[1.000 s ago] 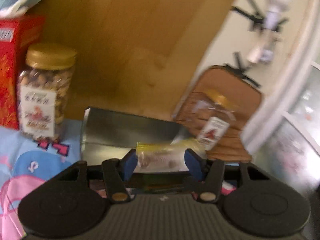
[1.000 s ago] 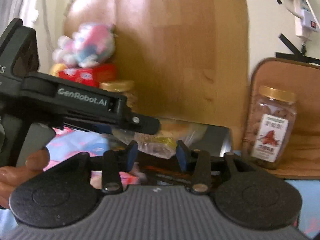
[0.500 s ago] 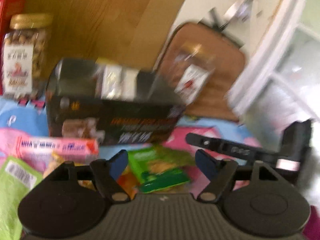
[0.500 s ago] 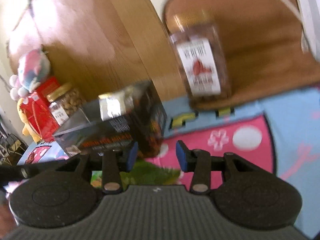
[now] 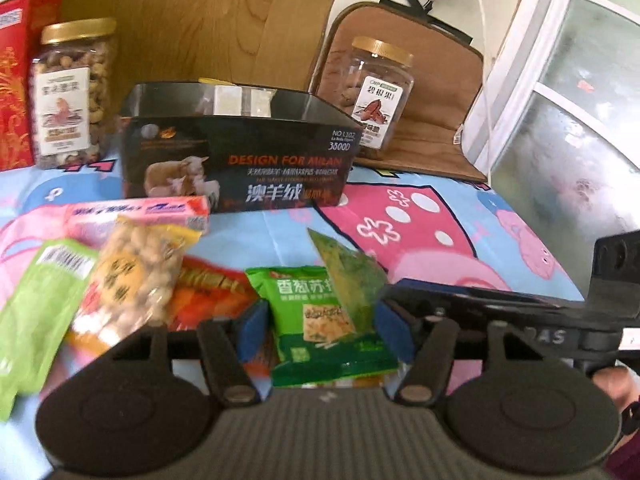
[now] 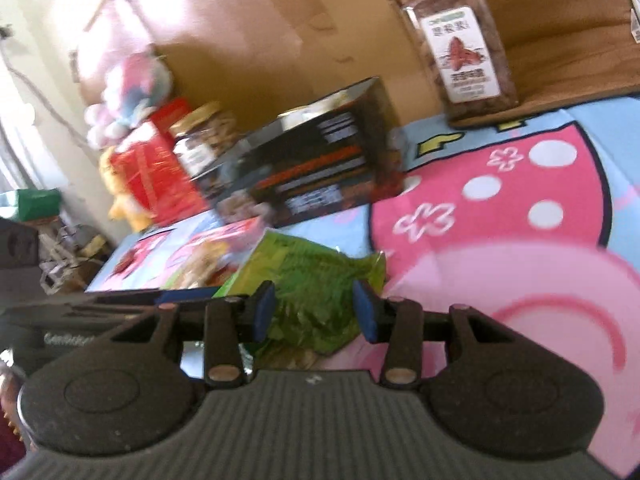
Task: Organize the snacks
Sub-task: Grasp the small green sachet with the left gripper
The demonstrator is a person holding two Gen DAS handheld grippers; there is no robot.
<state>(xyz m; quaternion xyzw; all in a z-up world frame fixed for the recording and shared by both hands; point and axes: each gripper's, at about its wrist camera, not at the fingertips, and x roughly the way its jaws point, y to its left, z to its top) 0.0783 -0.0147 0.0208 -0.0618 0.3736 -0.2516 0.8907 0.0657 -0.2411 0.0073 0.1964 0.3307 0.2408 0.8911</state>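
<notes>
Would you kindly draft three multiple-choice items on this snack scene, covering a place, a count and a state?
1. The right-hand jar stands: A on the brown mat; B on the floor; C on a shelf.
2. Gold-lidded jars in view: A one; B two; C four.
3. The top of the black box is: A open; B taped shut; C lidded.
Answers: 1 A, its base sits on the mat; 2 B, a second jar stands far left; 3 A, packets show inside.
</notes>
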